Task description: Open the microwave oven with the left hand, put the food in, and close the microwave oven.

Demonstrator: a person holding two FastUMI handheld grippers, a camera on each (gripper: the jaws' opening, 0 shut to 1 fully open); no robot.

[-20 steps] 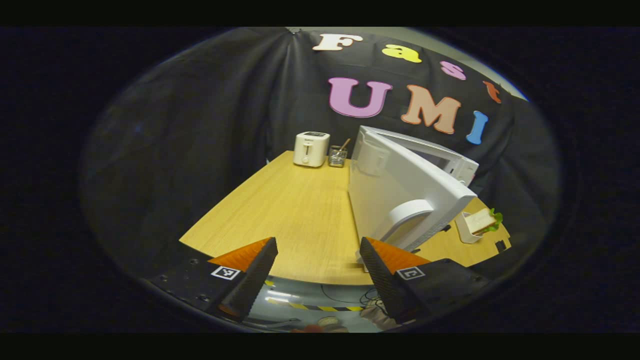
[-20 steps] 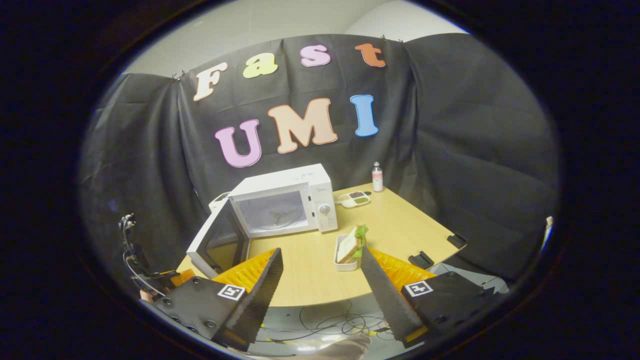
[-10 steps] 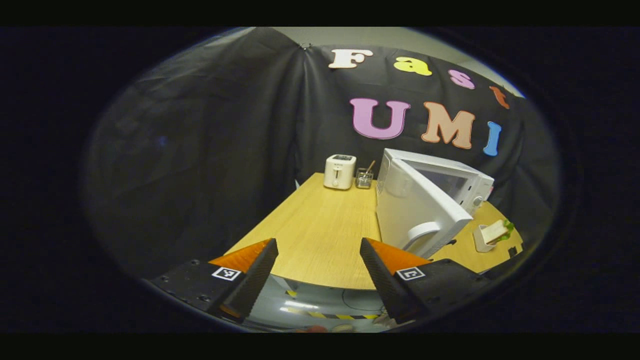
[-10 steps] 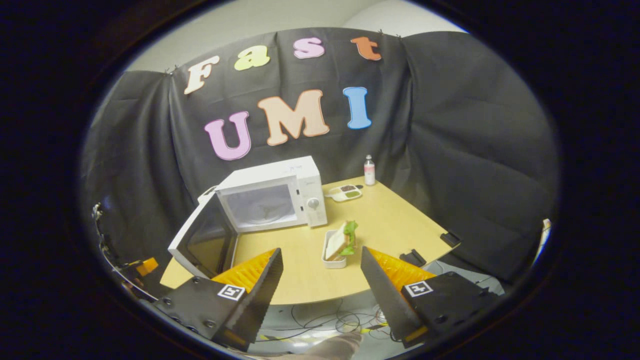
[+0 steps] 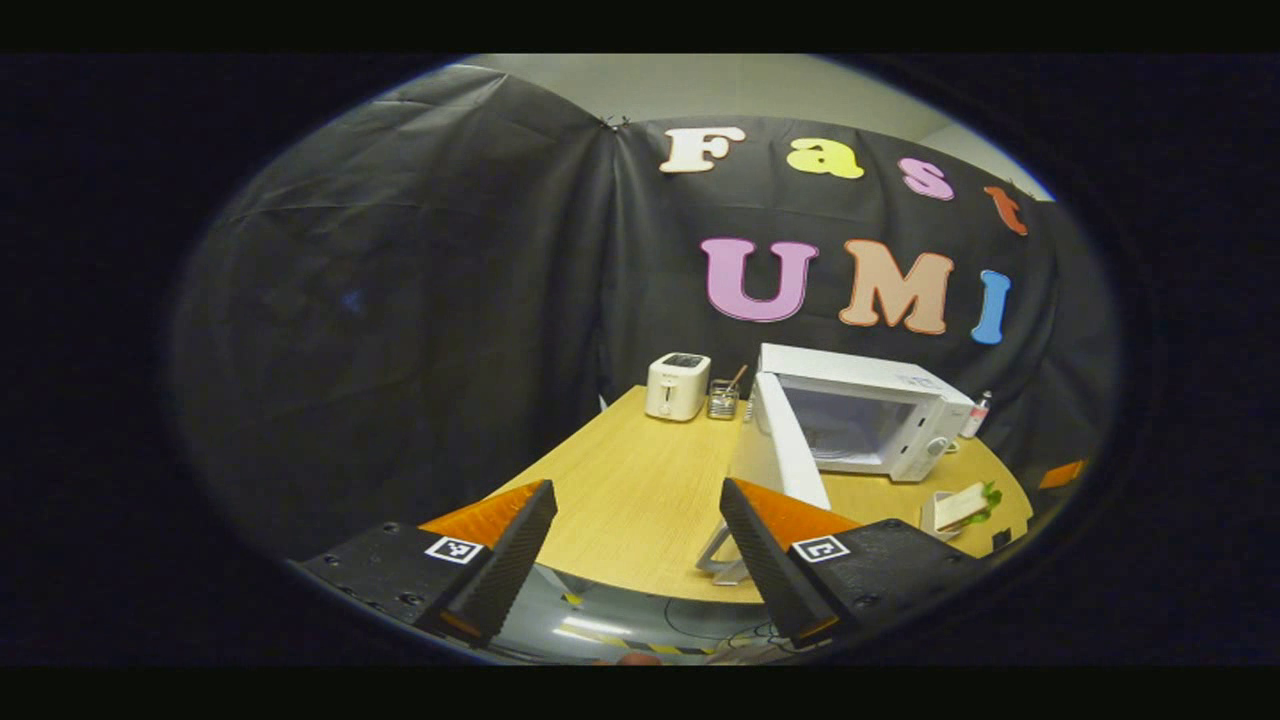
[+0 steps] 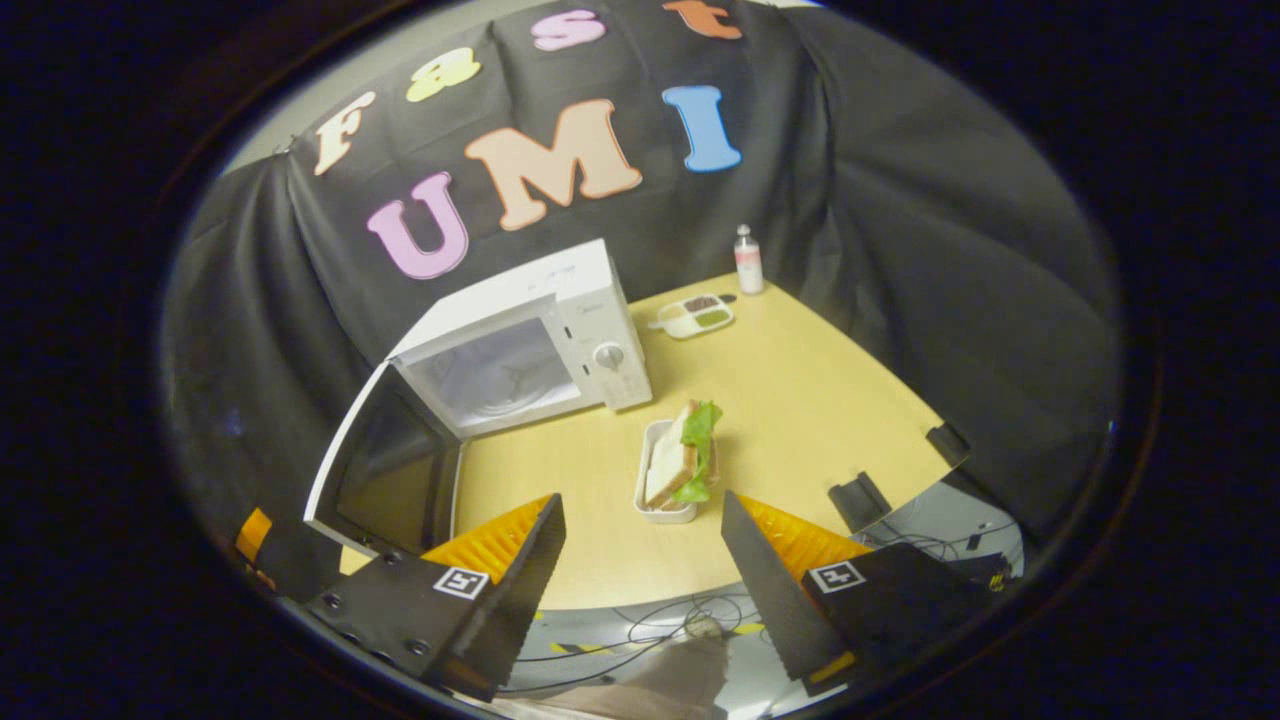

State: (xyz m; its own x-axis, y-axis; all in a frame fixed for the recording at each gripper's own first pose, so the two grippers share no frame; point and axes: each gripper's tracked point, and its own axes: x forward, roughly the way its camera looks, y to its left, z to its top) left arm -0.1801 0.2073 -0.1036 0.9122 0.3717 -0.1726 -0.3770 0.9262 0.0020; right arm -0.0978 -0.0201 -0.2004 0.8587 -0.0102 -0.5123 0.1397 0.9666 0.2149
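Observation:
The white microwave (image 6: 560, 325) (image 5: 880, 420) stands on the wooden table (image 6: 800, 400) with its door (image 6: 385, 465) (image 5: 790, 450) swung wide open to the left, cavity bare. A sandwich with lettuce in a small white tray (image 6: 672, 465) (image 5: 958, 508) lies in front of the microwave. My right gripper (image 6: 640, 560) is open, held above the table's near edge, just short of the sandwich tray. My left gripper (image 5: 635, 545) is open off the near edge of the table (image 5: 640, 490), left of the door, holding nothing.
A white toaster (image 5: 677, 386) and a utensil holder (image 5: 722, 400) stand at the back left. A small bottle (image 6: 747, 260) and a divided dish (image 6: 695, 316) sit at the back right. Black clamps (image 6: 860, 497) grip the table's right edge. Cables (image 6: 650, 630) lie on the floor below.
My left gripper has backed away from the door, which stands wide open. My right gripper has risen and tilted down, so the sandwich tray sits closer between its fingers.

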